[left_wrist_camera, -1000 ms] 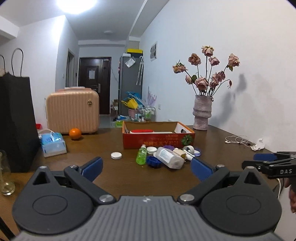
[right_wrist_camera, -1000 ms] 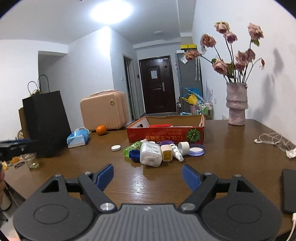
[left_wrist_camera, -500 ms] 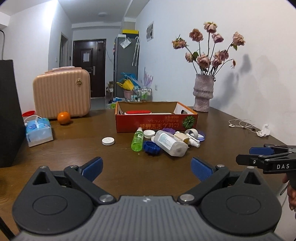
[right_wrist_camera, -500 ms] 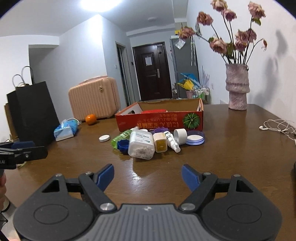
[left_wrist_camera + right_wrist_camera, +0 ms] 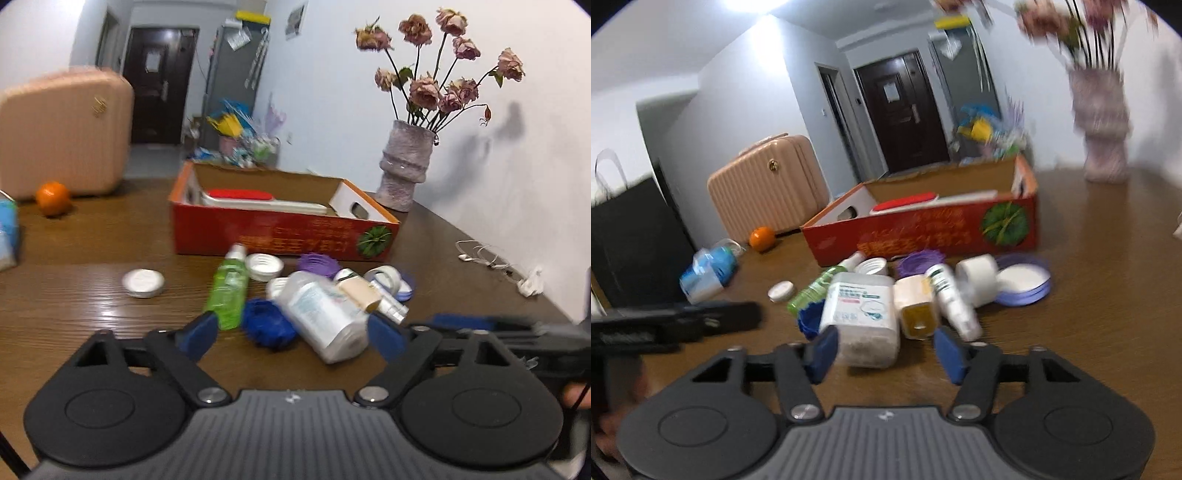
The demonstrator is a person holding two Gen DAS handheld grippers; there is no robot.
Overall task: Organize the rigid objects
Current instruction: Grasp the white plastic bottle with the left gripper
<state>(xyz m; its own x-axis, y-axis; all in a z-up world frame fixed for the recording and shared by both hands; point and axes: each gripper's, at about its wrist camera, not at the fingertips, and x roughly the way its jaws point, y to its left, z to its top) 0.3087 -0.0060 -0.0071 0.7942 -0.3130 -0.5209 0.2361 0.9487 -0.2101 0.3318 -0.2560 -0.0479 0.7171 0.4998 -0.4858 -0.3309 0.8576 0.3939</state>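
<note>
A heap of small things lies on the brown table in front of a red cardboard box (image 5: 280, 236) (image 5: 923, 232): a big white bottle (image 5: 325, 314) (image 5: 862, 310), a green bottle (image 5: 229, 288) (image 5: 809, 291), a blue lid (image 5: 269, 323), a purple lid (image 5: 317, 264) (image 5: 919, 260), a beige cap (image 5: 916, 306), a small white tube (image 5: 951, 295) and white lids. My left gripper (image 5: 290, 334) is open just before the blue lid and the white bottle. My right gripper (image 5: 886, 350) is open at the white bottle's near end.
A vase of dried roses (image 5: 406, 166) stands at the back right by the wall. An orange (image 5: 53, 197), a pink suitcase (image 5: 62, 133), a blue tissue pack (image 5: 709, 269) and a black bag (image 5: 631, 240) are at the left. Earphones (image 5: 480, 254) lie at the right.
Both grippers have moved forward and down towards the heap, which now fills the view just ahead of the fingers. Both stay open. The objects have not moved.
</note>
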